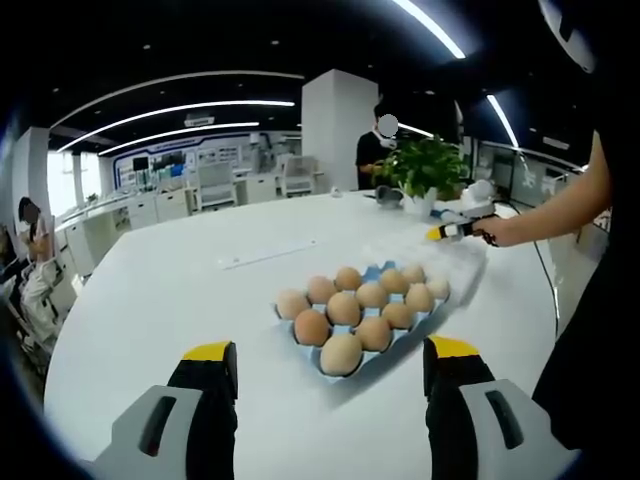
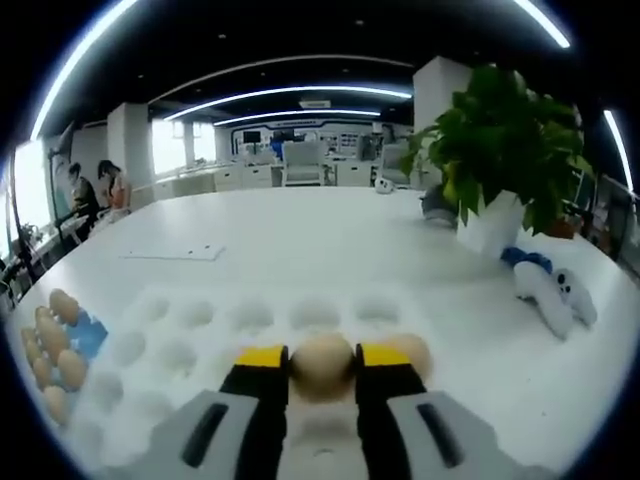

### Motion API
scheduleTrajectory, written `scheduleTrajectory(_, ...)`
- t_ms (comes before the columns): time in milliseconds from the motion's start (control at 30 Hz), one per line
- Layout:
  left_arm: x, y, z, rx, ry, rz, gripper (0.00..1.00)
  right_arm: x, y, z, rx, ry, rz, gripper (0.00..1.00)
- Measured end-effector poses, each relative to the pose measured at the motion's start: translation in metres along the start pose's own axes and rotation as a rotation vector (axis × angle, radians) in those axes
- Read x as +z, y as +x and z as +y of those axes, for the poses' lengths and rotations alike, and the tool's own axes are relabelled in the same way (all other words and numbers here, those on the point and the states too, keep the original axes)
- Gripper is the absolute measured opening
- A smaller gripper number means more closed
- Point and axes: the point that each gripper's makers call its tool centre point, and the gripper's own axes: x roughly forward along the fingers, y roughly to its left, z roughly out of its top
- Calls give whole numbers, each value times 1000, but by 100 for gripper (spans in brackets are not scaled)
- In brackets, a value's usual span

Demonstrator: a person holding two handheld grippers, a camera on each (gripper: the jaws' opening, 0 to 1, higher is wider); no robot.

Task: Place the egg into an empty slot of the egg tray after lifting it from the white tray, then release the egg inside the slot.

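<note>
Left gripper view: left gripper [image 1: 330, 365] hangs over the white table [image 1: 150, 300], jaws spread wide, nothing between them. Ahead sits the blue egg tray [image 1: 385, 345], nearly packed with brown eggs; free slots look few, and I cannot tell from here which ones stay bare. Beyond it lies the white tray [image 1: 440, 255], pale and hard to read. The right gripper [image 1: 445, 232] reaches in from the right, held by a person's hand [image 1: 500, 232], low over that white tray.

Right gripper view: right gripper [image 2: 322, 358] is clenched on the egg [image 2: 322, 366], jaws pressing its two sides. The egg is tan, smooth, matte, sitting at the near edge of the white tray [image 2: 200, 320], whose other dimples are mostly bare. A second egg [image 2: 412, 352] lies just beside the right jaw. The egg tray [image 2: 85, 335] shows at far left. A potted plant [image 2: 500, 170] stands behind.

Risks, as judged: too hard a squeeze cracks the shell; too loose and the rounded egg slips on the lift. The neighbour egg may get nudged by the jaw. At the crowded tray, a misjudged slot means knocking seated eggs.
</note>
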Motion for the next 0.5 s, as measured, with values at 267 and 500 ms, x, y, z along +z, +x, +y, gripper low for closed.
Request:
scheduleTrajectory(267,-1,2,-1,-5,-4,4,78,19,-18,4,34,34,-64,25)
scheduleTrajectory(500,-2,3,-1,-6,-1,6,78,37,-30,26,98,11,-110,25)
